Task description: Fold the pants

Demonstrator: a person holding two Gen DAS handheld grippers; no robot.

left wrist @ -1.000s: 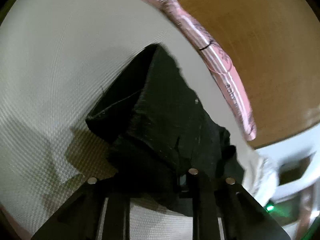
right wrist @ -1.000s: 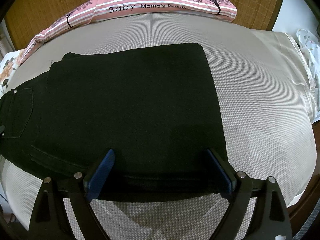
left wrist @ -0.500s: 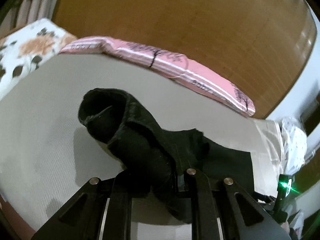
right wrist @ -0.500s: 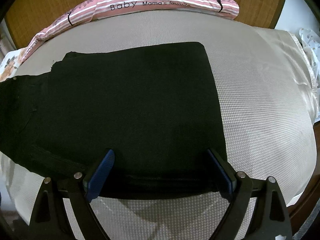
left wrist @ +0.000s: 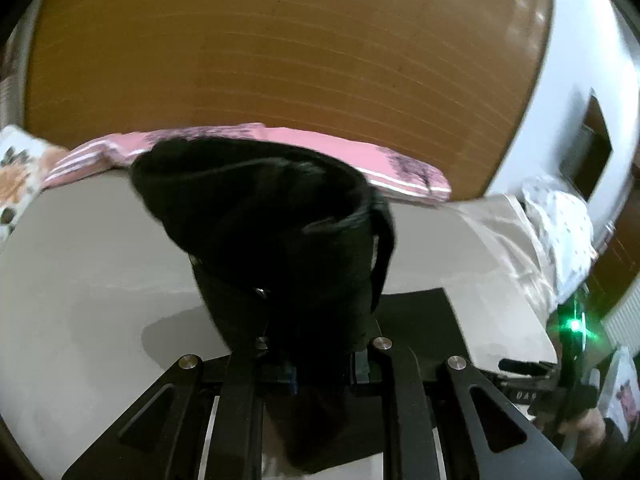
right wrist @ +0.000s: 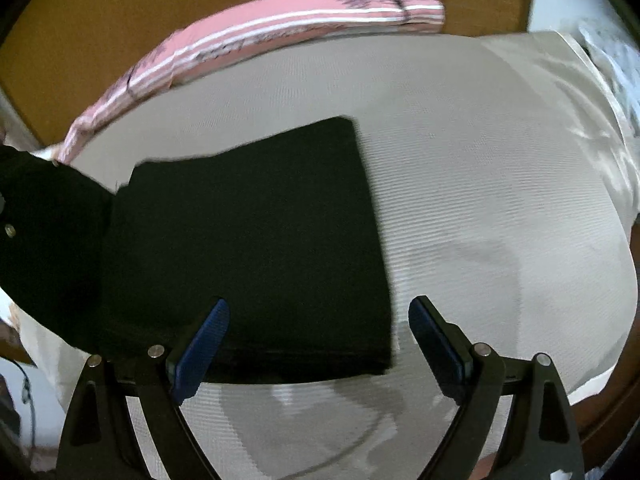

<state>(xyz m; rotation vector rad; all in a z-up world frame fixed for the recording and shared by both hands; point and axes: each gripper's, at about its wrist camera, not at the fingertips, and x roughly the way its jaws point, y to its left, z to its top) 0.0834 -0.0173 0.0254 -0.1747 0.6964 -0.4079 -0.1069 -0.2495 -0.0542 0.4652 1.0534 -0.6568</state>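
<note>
The left gripper [left wrist: 320, 364] has its jaws pinching a thick bunch of the pants [left wrist: 280, 240], and its own view shows what the other cannot: the lifted end stands up in a dark, rolled hump above the bed [left wrist: 88, 280], with a small metal rivet on the cloth, and hides most of the pillow [left wrist: 400, 172] along the far edge. Behind the pillow this view takes in the wooden headboard [left wrist: 280, 60], a floral cushion [left wrist: 16, 176] at the far left corner, and at right the right gripper's body with a green light [left wrist: 576, 325]. The right view gives the flat part instead: the pants [right wrist: 248, 248] lie spread as a dark rectangle on the near left half of the bed [right wrist: 480, 200], their right edge straight, their left end rising out of frame. The right gripper [right wrist: 318, 322] has its jaws spread wide, holding nothing, the left blue pad over the cloth's near edge and the right pad over bare sheet just beside the near right corner of the pants; whether the pad touches the cloth I cannot tell. The striped pillow [right wrist: 280, 28] shows in full here.
</note>
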